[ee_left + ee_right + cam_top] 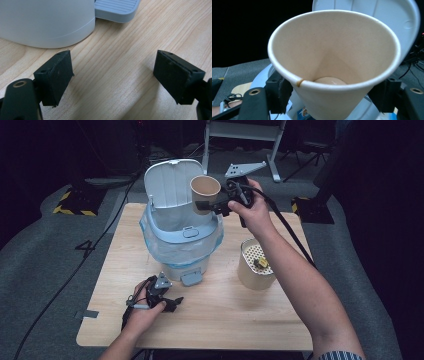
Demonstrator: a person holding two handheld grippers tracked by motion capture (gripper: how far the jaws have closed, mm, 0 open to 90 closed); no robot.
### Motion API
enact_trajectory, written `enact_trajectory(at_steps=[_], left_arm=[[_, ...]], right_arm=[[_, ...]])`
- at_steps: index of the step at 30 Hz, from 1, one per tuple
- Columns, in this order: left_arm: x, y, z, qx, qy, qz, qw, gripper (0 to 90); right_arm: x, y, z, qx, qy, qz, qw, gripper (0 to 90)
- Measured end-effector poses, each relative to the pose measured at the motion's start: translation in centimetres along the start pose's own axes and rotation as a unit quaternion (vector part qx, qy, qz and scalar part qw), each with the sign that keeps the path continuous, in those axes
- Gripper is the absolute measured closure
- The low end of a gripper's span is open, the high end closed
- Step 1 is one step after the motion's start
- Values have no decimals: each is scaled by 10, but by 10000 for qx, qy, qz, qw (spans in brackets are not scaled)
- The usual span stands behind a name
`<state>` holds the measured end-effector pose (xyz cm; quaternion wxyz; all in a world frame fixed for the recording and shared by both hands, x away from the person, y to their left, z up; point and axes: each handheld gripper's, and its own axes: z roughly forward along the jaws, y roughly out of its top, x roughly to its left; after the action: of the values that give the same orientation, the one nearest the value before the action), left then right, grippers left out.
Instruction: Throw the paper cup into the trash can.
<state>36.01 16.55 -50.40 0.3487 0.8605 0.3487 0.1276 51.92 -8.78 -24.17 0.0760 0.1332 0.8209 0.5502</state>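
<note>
A paper cup point(204, 192), tan and seemingly empty, is clamped by the right gripper point(212, 206) just above the open mouth of a pedal bin point(181, 240) at the far side of the table point(225, 320), upright with its long axis vertical; the lined bin lies directly below. The left gripper point(167, 304) rests near the pedal, jaws spread and empty
</note>
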Motion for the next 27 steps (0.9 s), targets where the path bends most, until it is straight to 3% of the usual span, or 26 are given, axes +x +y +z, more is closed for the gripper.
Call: enact_trajectory(at_steps=[14, 18, 27], left_arm=[[0, 0, 0, 0, -1, 0, 10000, 162], [0, 0, 0, 0, -1, 1, 10000, 162], [0, 0, 0, 2, -12, -3, 10000, 162]], right_arm=[[7, -7, 31, 608, 43, -231, 9979, 276], [6, -11, 36, 757, -130, -311, 9966, 173], [10, -9, 34, 500, -299, -445, 9973, 167]])
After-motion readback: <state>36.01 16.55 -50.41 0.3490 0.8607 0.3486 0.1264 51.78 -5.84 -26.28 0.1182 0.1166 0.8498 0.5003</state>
